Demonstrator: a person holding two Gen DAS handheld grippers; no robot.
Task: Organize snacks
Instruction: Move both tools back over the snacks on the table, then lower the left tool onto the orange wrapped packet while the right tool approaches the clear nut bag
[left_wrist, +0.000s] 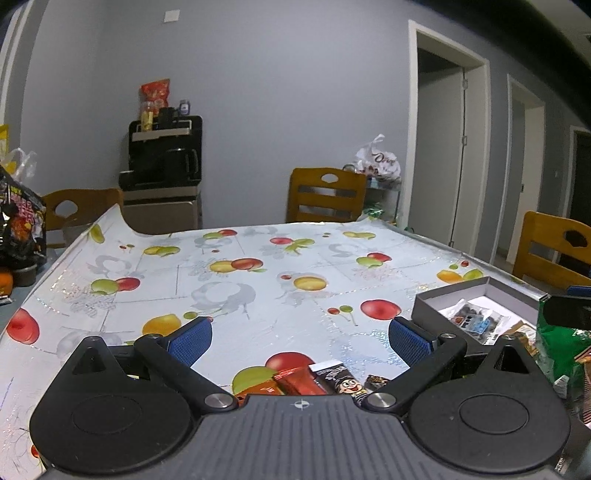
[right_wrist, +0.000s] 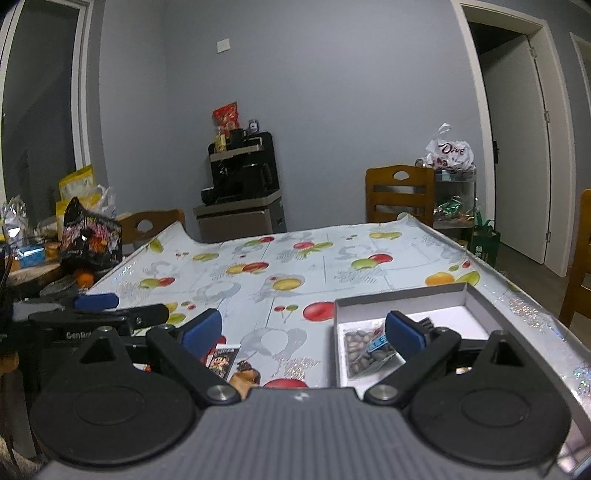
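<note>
1. The left gripper (left_wrist: 300, 341) has its blue-padded fingers (left_wrist: 190, 341) spread wide with nothing between them, hovering over the surface covered in a fruit-printed plastic cloth (left_wrist: 236, 280).
2. Just below and between those fingers, at the near edge, lie a red-orange foil snack packet (left_wrist: 297, 382) and, touching its right side, a dark snack bar wrapper with a cartoon face (left_wrist: 341, 380).
3. The right gripper (right_wrist: 303, 334) is likewise wide open and holds nothing; its right finger (right_wrist: 404, 334) stands over the near part of a shallow grey cardboard box with a white floor (right_wrist: 461, 293).
4. Inside that box, in its near left corner, lies a clear bag of brown nuts with a blue label (right_wrist: 364, 349).
5. Left of the box, on the cloth near the right gripper's left finger, the cartoon-face wrapper (right_wrist: 221, 358) and a brown snack packet (right_wrist: 245, 371) lie side by side.
6. In the left wrist view a green crinkled snack bag (left_wrist: 561, 343) sits right of the box.
7. At the far side stand wooden chairs (left_wrist: 327, 195), and a black coffee machine on a cabinet (right_wrist: 243, 177) stands against the grey wall.
</note>
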